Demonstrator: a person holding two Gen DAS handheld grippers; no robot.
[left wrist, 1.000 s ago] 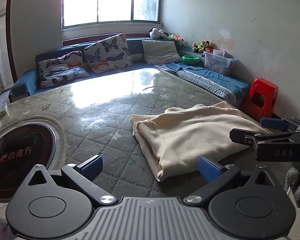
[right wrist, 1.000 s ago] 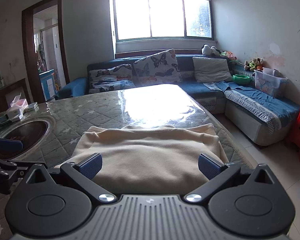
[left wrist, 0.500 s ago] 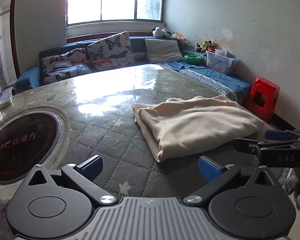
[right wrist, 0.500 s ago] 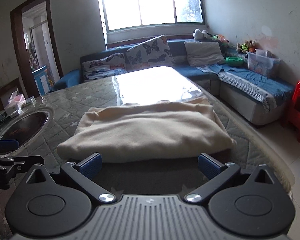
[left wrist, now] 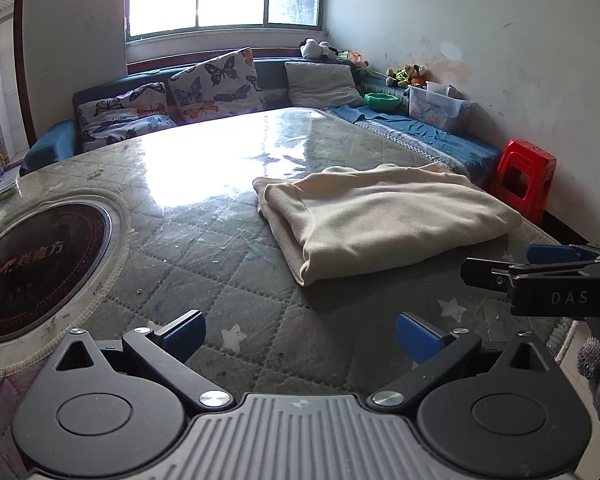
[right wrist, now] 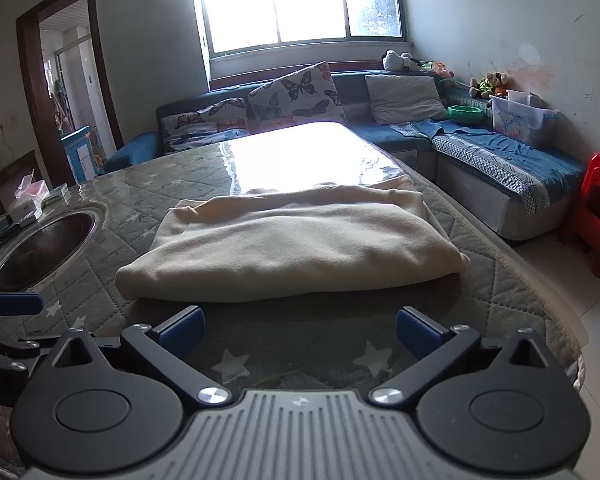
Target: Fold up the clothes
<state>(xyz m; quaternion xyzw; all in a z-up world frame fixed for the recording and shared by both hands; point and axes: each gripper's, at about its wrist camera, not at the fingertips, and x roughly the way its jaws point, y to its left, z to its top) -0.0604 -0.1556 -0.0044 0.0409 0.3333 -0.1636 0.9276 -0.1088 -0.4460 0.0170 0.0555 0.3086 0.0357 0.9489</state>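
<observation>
A cream garment [left wrist: 384, 216] lies folded into a thick rectangle on the quilted table [left wrist: 228, 264]; in the right wrist view the same cream garment [right wrist: 292, 248] spreads just ahead of me. My left gripper [left wrist: 300, 338] is open, held above bare tabletop short of the garment's near left corner. My right gripper [right wrist: 300, 330] is open too, a little back from the garment's near folded edge, holding nothing. The right gripper [left wrist: 540, 268] also shows at the right edge of the left wrist view, and the left gripper's fingertip [right wrist: 12, 304] at the left edge of the right wrist view.
A round dark cooktop [left wrist: 40, 264] is set into the table at the left. A tissue box [right wrist: 30, 198] and small items sit at the far left edge. A blue sofa [right wrist: 480, 148] with cushions wraps behind, with a red stool [left wrist: 526, 180] on the floor at right.
Both grippers have drawn back from the folded garment toward the near table edge, so more bare tabletop lies between them and it. The garment stays put.
</observation>
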